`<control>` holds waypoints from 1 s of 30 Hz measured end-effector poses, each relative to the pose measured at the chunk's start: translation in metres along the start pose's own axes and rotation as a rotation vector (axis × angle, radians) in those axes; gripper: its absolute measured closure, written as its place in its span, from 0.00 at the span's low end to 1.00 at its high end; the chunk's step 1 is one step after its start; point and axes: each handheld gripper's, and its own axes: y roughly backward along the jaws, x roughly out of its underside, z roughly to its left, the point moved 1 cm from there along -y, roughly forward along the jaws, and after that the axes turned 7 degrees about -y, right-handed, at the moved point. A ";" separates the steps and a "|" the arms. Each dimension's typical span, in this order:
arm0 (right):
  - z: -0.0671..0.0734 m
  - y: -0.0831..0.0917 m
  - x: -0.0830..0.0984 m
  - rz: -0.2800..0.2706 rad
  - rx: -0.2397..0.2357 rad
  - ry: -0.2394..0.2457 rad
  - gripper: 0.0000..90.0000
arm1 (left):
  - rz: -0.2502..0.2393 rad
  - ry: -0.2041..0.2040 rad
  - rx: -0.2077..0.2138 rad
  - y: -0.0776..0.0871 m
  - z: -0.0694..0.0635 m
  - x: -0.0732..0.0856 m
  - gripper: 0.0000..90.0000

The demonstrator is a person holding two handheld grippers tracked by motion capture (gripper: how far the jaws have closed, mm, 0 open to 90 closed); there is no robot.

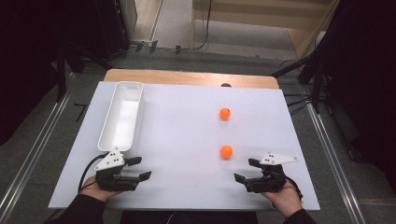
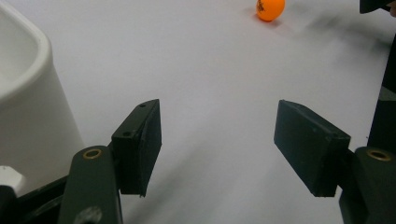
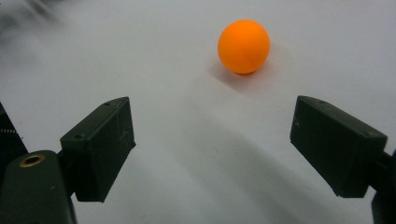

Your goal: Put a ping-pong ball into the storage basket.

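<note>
1. Step in hand, as I read it: the approach. The right gripper (image 1: 246,170) points at the near orange ball (image 1: 226,151), jaws spread wide, nothing between them.
2. The ball sits on the white table (image 1: 187,121), just ahead of the jaws, slightly off their centre line in the right gripper view (image 3: 243,46).
3. The left gripper (image 1: 138,168) rests near the table's front edge, jaws apart and empty, just beside the white bin (image 1: 120,116).
4. The far ball (image 1: 225,113) lies well apart.
5. Next move likely calls for easing forward and straddling the ball gently: it could roll.
6. Open tabletop all round; the right edge is near.
</note>
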 end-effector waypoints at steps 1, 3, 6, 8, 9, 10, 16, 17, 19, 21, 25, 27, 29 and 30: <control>0.000 0.000 0.000 0.002 -0.001 0.000 0.14 | 0.000 0.001 0.000 0.000 0.000 0.000 0.36; 0.001 0.000 0.000 0.000 0.004 0.003 0.14 | -0.012 0.013 0.004 0.000 0.000 0.000 0.36; 0.001 0.000 0.000 -0.004 0.001 0.017 0.14 | -0.016 0.018 0.003 0.000 0.001 0.000 0.36; 0.002 0.000 0.000 -0.002 0.005 0.019 0.14 | -0.013 0.017 0.003 0.000 0.001 0.000 0.36; 0.001 0.000 0.001 -0.001 0.006 0.021 0.14 | -0.017 0.018 0.001 0.000 0.001 -0.001 0.36; 0.002 0.001 0.001 0.004 0.009 0.014 0.14 | -0.015 0.021 0.002 0.000 0.001 -0.001 0.36; 0.002 0.004 0.000 -0.007 0.006 0.016 0.14 | -0.018 0.027 -0.007 0.000 0.002 0.000 0.36; 0.002 0.004 0.000 -0.007 0.006 0.016 0.14 | -0.017 0.027 -0.007 0.000 0.002 0.001 0.36; 0.000 0.005 0.000 -0.013 0.008 0.011 0.14 | -0.016 0.023 -0.011 0.001 0.003 0.001 0.36; 0.000 0.005 0.000 -0.015 0.010 0.015 0.14 | -0.018 0.025 -0.010 0.001 0.002 0.000 0.36; 0.000 0.005 0.000 0.001 0.014 0.002 0.14 | -0.013 0.021 -0.010 0.000 0.002 0.000 0.36; 0.000 0.004 0.001 0.004 0.017 0.012 0.14 | -0.014 0.022 -0.013 0.000 0.002 0.000 0.36; 0.000 0.004 0.001 0.005 0.017 0.013 0.14 | -0.014 0.024 -0.012 0.000 0.002 0.000 0.36; 0.000 0.004 0.001 0.005 0.019 0.013 0.14 | -0.014 0.024 -0.011 0.000 0.002 0.000 0.36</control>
